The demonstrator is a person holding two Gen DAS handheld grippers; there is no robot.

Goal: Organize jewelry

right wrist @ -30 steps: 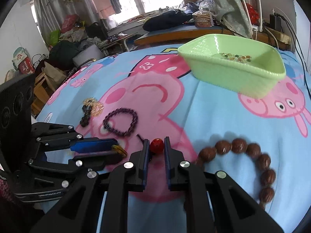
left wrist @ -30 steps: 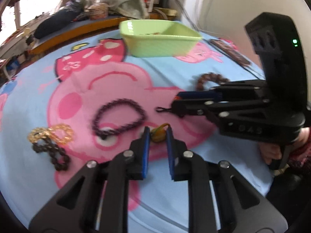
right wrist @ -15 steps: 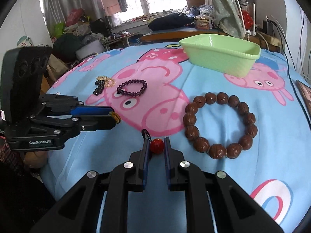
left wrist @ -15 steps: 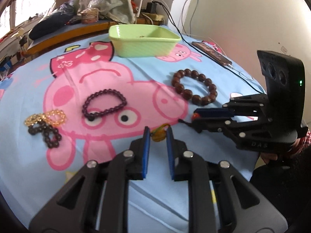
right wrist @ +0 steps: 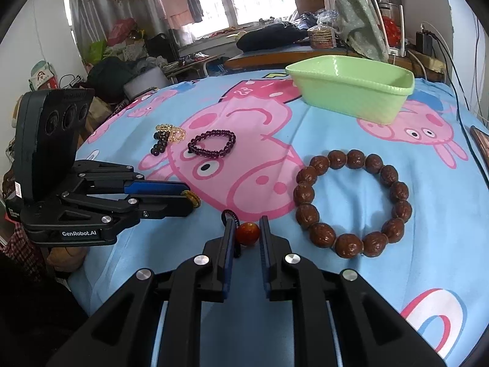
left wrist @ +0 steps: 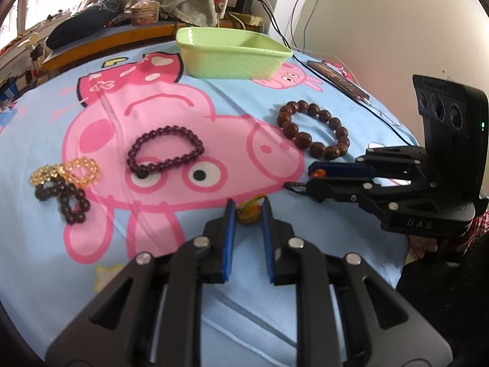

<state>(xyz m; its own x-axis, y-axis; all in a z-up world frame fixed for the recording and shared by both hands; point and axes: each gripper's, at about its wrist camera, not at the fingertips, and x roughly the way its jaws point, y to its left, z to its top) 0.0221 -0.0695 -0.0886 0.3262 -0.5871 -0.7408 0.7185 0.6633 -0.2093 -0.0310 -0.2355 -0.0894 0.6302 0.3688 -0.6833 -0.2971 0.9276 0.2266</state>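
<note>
Grippers share one corded piece above the sheet (right wrist: 397,275): left gripper (left wrist: 248,206) clamps its amber bead (left wrist: 249,214), right gripper (right wrist: 247,227) its red bead (right wrist: 247,234), probably so neither end dangles before the tray (right wrist: 351,98).

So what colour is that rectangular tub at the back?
Light green tub, seen best in the right wrist view.

A light-green basin (right wrist: 351,91) sits far ahead of both tongs; nearer lie purple (left wrist: 165,150), brown (right wrist: 351,202), gold (left wrist: 65,169) and black (left wrist: 65,197) bead bracelets on a blue, pink-pig-patterned sheet (left wrist: 214,107).
</note>
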